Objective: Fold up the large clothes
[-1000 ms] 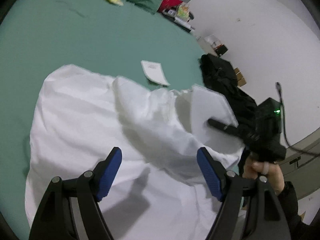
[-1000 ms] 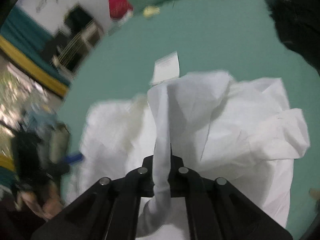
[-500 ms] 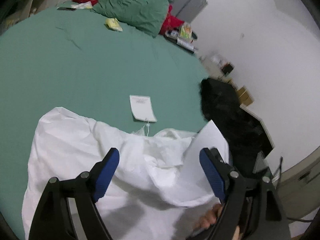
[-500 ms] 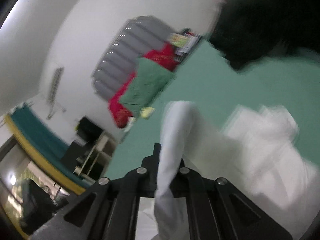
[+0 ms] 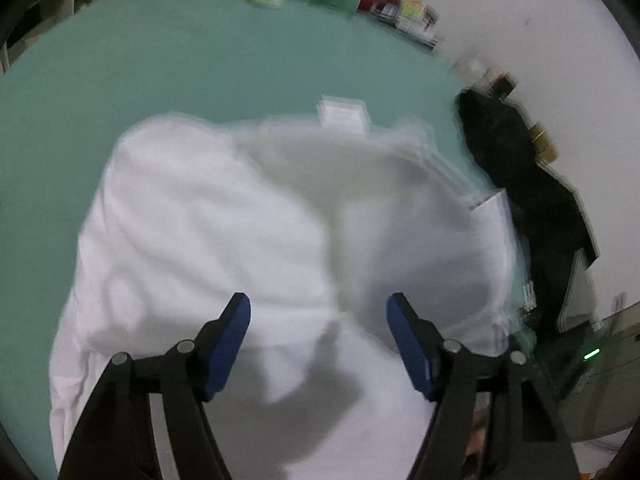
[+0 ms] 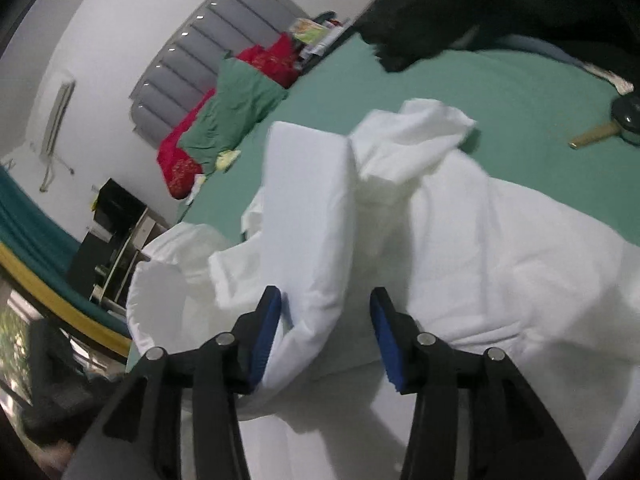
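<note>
The bed (image 5: 120, 80) is carrying the work: its green sheet is filling the far and left parts of both views. The white garment (image 5: 208, 232) is lying crumpled on the near part of the bed, spreading from the near edge toward the middle, with a white tag (image 5: 344, 114) showing at its far edge. In the right wrist view the garment (image 6: 500, 248) is bunching into a raised fold that is running toward the near edge.

A black garment (image 5: 532, 184) is lying at the right edge of the bed, just beside the white one. A green pillow (image 6: 236, 108) and a red one (image 6: 180, 160) are sitting at the far end, against a grey headboard (image 6: 200, 52).

The left gripper (image 5: 318, 332) is hovering above the garment with its fingers wide apart and closing; nothing is lying between them, and the cloth is below.

The right gripper (image 6: 325, 328) is opening. The raised fold is hanging between its fingers, lying against the left pad (image 6: 266, 332) and standing clear of the right pad.
</note>
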Available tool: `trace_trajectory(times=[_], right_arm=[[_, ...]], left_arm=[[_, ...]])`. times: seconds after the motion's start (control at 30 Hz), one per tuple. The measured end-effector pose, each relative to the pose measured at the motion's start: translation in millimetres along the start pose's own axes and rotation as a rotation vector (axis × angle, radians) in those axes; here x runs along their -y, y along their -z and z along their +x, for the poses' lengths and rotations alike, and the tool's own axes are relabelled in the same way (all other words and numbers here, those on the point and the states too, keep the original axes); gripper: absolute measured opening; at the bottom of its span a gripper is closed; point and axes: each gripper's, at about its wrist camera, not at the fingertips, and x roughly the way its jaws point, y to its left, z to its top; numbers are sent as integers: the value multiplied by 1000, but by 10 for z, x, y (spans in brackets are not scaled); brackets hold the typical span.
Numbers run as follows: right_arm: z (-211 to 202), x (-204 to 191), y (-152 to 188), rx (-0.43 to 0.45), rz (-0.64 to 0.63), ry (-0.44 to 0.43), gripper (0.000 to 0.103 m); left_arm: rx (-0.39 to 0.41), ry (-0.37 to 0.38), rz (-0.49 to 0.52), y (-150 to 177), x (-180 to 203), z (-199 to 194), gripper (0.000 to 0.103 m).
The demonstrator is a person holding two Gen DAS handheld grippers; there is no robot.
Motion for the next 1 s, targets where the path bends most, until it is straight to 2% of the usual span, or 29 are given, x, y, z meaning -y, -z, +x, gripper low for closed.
trace_trajectory(times=[0.03, 0.07, 0.13, 0.17, 0.27, 0.3, 0.33, 0.37, 0.4, 0.47, 0.53, 0.63, 0.7, 0.8, 0.83, 0.9, 1.0], right_arm=[[-21, -55, 45, 3, -40, -38, 20], [-25, -124, 74, 5, -69, -50, 9], [-55, -227, 100, 29, -104, -93, 7], [-62, -281, 103, 36, -117, -106, 6], [-76, -371, 84, 67, -146, -118, 6], [-77, -378, 69, 76, -143, -125, 6], [-58, -358, 21, 88, -127, -135, 6], [-61, -344, -1, 96, -114, -140, 6], [-56, -331, -31, 104, -100, -147, 6], [-33, -324, -122, 112, -45, -188, 6], [-15, -391, -218, 115, -8, -240, 6], [-4, -541, -365, 142, 6, -279, 6], [-37, -595, -488, 186, 10, -285, 6], [-41, -475, -590, 218, 39, -236, 9], [4, -393, -570, 191, 55, -207, 10], [108, -198, -410, 102, 73, -128, 10], [121, 57, -88, 5, 84, -24, 9]], left_arm=[[18, 21, 13, -44, 69, -84, 75], [31, 45, 21, -89, 132, -150, 77], [46, 92, 36, -203, 269, -227, 84], [45, 92, 46, -254, 319, -199, 84], [-28, 32, 56, -340, 320, 76, 84], [-54, 13, 61, -326, 278, 166, 78], [-69, -2, 52, -322, 311, 223, 56], [-93, -15, 32, -286, 218, 272, 40], [-127, -17, 11, -238, 140, 327, 17], [-157, 11, -12, -165, 53, 343, 8], [-119, 16, -26, -194, 17, 282, 4], [-29, 37, -72, -416, -7, 59, 4], [71, 68, -73, -619, -12, -137, 4], [189, 41, -21, -768, 15, -301, 4], [190, 35, -7, -766, 13, -271, 4], [137, 36, -10, -656, -41, -91, 4], [76, -37, 5, -340, -196, 174, 4]])
